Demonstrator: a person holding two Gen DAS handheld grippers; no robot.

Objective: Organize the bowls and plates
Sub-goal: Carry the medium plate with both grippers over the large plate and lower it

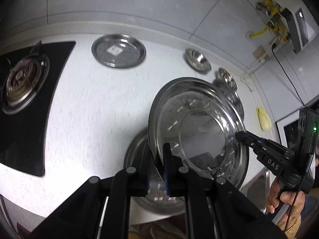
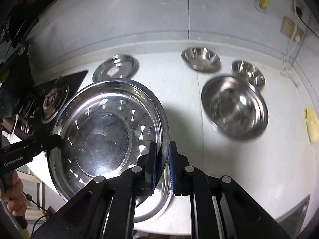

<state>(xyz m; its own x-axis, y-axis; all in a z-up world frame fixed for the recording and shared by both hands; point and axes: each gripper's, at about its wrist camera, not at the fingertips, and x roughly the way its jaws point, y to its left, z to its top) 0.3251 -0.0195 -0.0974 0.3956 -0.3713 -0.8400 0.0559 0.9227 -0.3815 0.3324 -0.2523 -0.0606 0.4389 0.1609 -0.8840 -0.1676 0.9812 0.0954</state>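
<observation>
Plate [image 1: 199,127] clamped at opposite rims by left gripper [image 1: 157,171] and right gripper [image 2: 162,169], hiding most of second plate [image 1: 137,159] beneath; bowls [image 2: 235,107] beyond blurred.

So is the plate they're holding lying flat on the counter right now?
No, the held plate is lifted and tilted, clamped at opposite rims by the right gripper and left gripper.
</observation>
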